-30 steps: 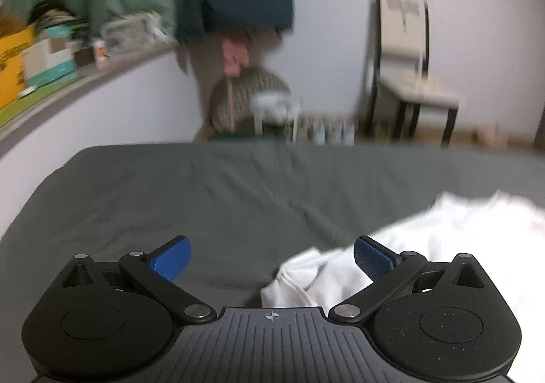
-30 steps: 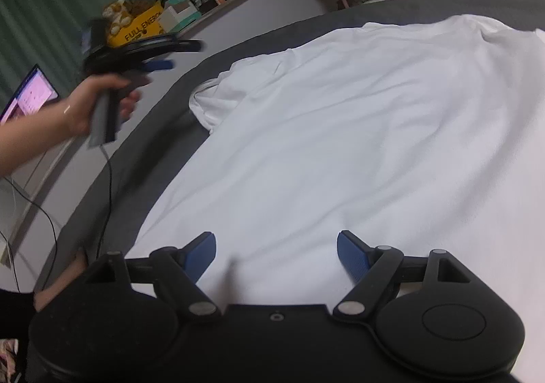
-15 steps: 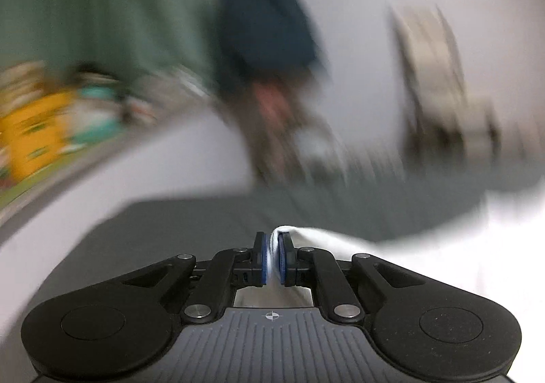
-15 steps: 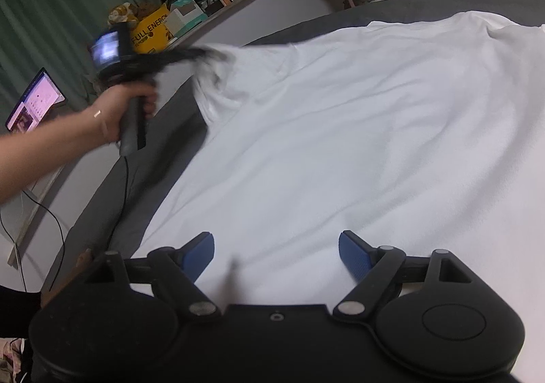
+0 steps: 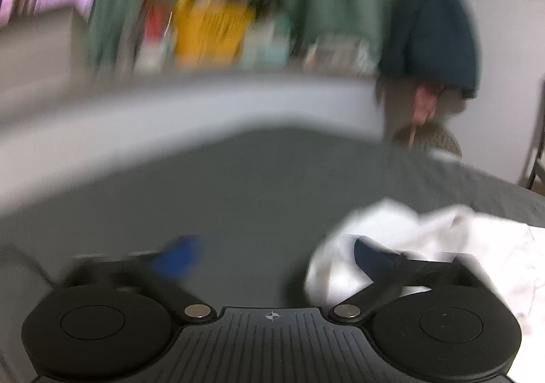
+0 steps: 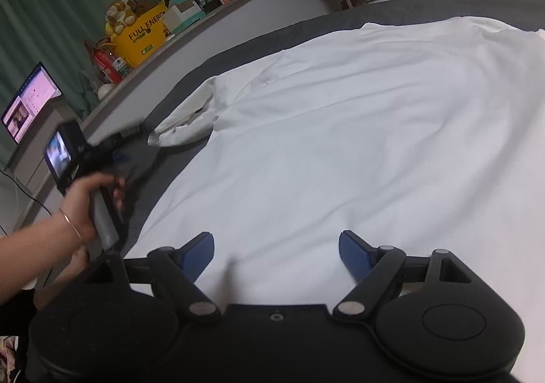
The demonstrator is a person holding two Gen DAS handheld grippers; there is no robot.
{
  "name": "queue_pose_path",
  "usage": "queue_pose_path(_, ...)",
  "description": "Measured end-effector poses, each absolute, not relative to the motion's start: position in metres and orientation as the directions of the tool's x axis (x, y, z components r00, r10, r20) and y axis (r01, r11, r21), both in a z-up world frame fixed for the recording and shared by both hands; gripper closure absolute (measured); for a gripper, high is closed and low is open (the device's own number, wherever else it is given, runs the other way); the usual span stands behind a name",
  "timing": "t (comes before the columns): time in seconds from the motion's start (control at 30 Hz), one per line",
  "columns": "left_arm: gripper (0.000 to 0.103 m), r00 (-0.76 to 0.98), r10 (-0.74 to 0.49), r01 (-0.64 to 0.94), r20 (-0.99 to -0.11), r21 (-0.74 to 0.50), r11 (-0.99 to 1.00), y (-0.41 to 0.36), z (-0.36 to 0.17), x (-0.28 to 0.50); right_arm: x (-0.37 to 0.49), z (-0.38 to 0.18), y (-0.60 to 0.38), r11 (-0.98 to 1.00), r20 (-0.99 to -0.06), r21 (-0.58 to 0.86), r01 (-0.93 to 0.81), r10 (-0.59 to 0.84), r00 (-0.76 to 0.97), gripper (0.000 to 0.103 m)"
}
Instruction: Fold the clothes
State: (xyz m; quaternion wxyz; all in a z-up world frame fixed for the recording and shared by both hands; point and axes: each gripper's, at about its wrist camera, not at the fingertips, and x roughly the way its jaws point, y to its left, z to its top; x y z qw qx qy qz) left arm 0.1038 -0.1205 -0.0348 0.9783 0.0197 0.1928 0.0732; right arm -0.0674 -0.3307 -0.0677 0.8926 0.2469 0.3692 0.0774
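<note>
White shirt [image 6: 357, 131] lies flat on the grey bed [image 6: 218, 56], so we've room to fold. Our left gripper [image 5: 272, 257] is opening wide beside the sleeve [image 5: 402, 233], holding nothing; right gripper [image 6: 276, 252] hovers open over the hem, empty.

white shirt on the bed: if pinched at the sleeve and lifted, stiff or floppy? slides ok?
Probably floppy: the white shirt lies flat and its sleeve is crumpled into soft folds. Likely light, thin fabric. It should drag rather than slide cleanly, bunching on the grey bed cover.
</note>
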Motion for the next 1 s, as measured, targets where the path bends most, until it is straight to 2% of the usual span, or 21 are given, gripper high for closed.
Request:
queue_pose_path(0.07, 0.0, 0.957, 0.051, 0.006, -0.285, 0.196, 0.981, -0.138, -0.018, 0.11, -0.067, -0.068, -0.33, 0.873, -0.626, 0.486, 0.041, 0.315, 0.713, 0.022)
queue_pose_path(0.13, 0.0, 0.964, -0.032, 0.139, -0.262, 0.401, 0.906, -0.167, -0.011, 0.122, -0.066, -0.068, -0.327, 0.88, -0.629, 0.473, 0.033, 0.311, 0.712, 0.021)
queue_pose_path(0.23, 0.0, 0.944, -0.12, 0.302, -0.306, 0.665, 0.683, -0.211, -0.017, 0.137, -0.066, -0.067, -0.323, 0.892, -0.634, 0.453, 0.02, 0.306, 0.711, 0.02)
queue_pose_path(0.3, 0.003, 0.919, -0.135, 0.384, -0.371, 0.756, 0.53, -0.236, -0.028, 0.151, -0.067, -0.068, -0.322, 0.896, -0.634, 0.444, 0.01, 0.306, 0.71, 0.02)
queue_pose_path(0.33, 0.012, 0.904, -0.136, 0.421, -0.406, 0.785, 0.454, -0.247, -0.034, 0.157, -0.067, -0.068, -0.322, 0.898, -0.634, 0.44, 0.005, 0.307, 0.71, 0.02)
queue_pose_path(0.37, 0.036, 0.885, -0.125, 0.457, -0.449, 0.787, 0.414, -0.253, -0.04, 0.163, -0.068, -0.068, -0.322, 0.9, -0.634, 0.437, 0.001, 0.307, 0.709, 0.02)
queue_pose_path(0.4, 0.052, 0.866, -0.096, 0.486, -0.49, 0.782, 0.392, -0.264, -0.045, 0.167, -0.068, -0.068, -0.323, 0.898, -0.633, 0.44, 0.0, 0.31, 0.71, 0.02)
queue_pose_path(0.47, 0.095, 0.838, -0.05, 0.517, -0.543, 0.762, 0.39, -0.276, -0.048, 0.178, -0.068, -0.069, -0.324, 0.895, -0.629, 0.446, -0.003, 0.316, 0.71, 0.02)
queue_pose_path(0.53, 0.1, 0.849, -0.046, 0.481, -0.527, 0.732, 0.483, -0.268, -0.034, 0.189, -0.068, -0.07, -0.326, 0.892, -0.626, 0.452, -0.005, 0.321, 0.71, 0.02)
queue_pose_path(0.57, 0.1, 0.876, -0.051, 0.423, -0.479, 0.714, 0.558, -0.257, -0.022, 0.192, -0.068, -0.07, -0.326, 0.891, -0.625, 0.454, -0.007, 0.324, 0.71, 0.02)
queue_pose_path(0.63, 0.1, 0.956, -0.01, 0.194, -0.293, 0.608, 0.77, -0.217, 0.012, 0.193, -0.069, -0.07, -0.327, 0.89, -0.625, 0.456, -0.005, 0.324, 0.71, 0.02)
queue_pose_path(0.67, 0.1, 0.982, 0.057, 0.035, -0.182, 0.465, 0.885, -0.191, 0.03, 0.195, -0.069, -0.07, -0.327, 0.889, -0.625, 0.457, -0.003, 0.324, 0.71, 0.02)
queue_pose_path(0.7, 0.1, 0.983, 0.138, -0.098, -0.121, 0.286, 0.953, -0.162, 0.044, 0.193, -0.069, -0.07, -0.326, 0.89, -0.626, 0.456, -0.002, 0.322, 0.71, 0.02)
queue_pose_path(0.73, 0.099, 0.967, 0.227, -0.211, -0.118, 0.132, 0.968, -0.134, 0.05, 0.191, -0.069, -0.07, -0.326, 0.891, -0.627, 0.454, -0.001, 0.32, 0.71, 0.02)
queue_pose_path(0.77, 0.099, 0.941, 0.309, -0.313, -0.137, -0.008, 0.95, -0.107, 0.053, 0.19, -0.069, -0.07, -0.325, 0.893, -0.629, 0.451, -0.001, 0.318, 0.709, 0.02)
queue_pose_path(0.8, 0.099, 0.91, 0.36, -0.379, -0.204, -0.062, 0.923, -0.085, 0.046, 0.194, -0.068, -0.07, -0.324, 0.894, -0.63, 0.447, -0.001, 0.316, 0.709, 0.019)
queue_pose_path(0.93, 0.099, 0.789, 0.354, -0.461, -0.502, -0.103, 0.881, -0.026, -0.002, 0.203, -0.068, -0.069, -0.323, 0.9, -0.634, 0.436, -0.005, 0.311, 0.708, 0.019)
queue_pose_path(1.0, 0.099, 0.72, 0.303, -0.49, -0.624, -0.148, 0.859, -0.007, -0.028, 0.213, -0.069, -0.069, -0.323, 0.901, -0.635, 0.434, -0.005, 0.31, 0.707, 0.019)
